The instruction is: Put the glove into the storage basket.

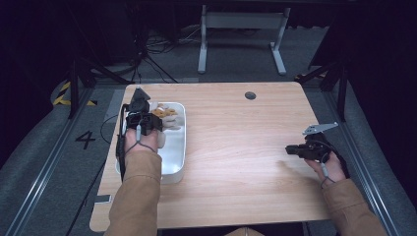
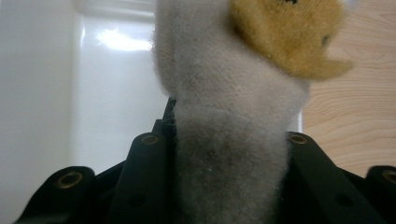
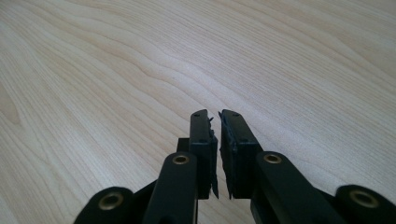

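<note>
The left gripper (image 1: 143, 119) clamps a grey-and-yellow plush toy (image 2: 233, 102) over the white tray (image 1: 176, 157) at the table's (image 1: 236, 162) nine o'clock. The right gripper (image 3: 215, 122), clenched and empty, rests at three o'clock. A "4" (image 1: 85, 139) marks the floor.

tools: 2 | plush toy (image 2: 224, 140): 1 | white tray (image 1: 174, 162): 1 | wooden table (image 1: 236, 147): 1

A lab: dark curtains, floor rails (image 1: 39, 172), hazard tape (image 1: 63, 93), cables.
</note>
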`<state>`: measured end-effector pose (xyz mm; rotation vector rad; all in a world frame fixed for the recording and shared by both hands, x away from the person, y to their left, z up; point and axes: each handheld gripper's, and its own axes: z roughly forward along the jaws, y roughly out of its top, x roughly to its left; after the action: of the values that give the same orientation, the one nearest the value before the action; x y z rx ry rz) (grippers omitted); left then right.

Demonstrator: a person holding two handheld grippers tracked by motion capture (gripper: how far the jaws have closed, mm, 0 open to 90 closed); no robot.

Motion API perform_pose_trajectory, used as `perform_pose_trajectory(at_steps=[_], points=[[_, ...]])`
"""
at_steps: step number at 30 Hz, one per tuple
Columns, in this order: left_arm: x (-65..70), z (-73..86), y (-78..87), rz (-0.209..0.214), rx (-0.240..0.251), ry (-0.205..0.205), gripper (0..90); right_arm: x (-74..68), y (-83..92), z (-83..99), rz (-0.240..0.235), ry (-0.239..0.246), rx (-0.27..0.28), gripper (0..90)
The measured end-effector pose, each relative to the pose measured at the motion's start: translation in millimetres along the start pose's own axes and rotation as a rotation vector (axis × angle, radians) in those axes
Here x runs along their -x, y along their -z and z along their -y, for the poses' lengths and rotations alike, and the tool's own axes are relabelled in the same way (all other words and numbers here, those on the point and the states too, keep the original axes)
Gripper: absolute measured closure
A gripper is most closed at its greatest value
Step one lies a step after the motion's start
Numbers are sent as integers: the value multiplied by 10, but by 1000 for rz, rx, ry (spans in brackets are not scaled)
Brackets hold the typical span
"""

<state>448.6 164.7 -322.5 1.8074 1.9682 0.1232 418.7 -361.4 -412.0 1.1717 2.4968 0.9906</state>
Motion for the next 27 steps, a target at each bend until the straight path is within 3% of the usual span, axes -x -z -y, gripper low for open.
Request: perform_pose_trajectory(at_steps=[9,27], points=[[-111,50,-107,-17,-1,41,673,-5,-11,1,-4,2,-3,829],[-211,130,-339,-18,-3,63,672,-4,-24,2,-6,6,-8,829]])
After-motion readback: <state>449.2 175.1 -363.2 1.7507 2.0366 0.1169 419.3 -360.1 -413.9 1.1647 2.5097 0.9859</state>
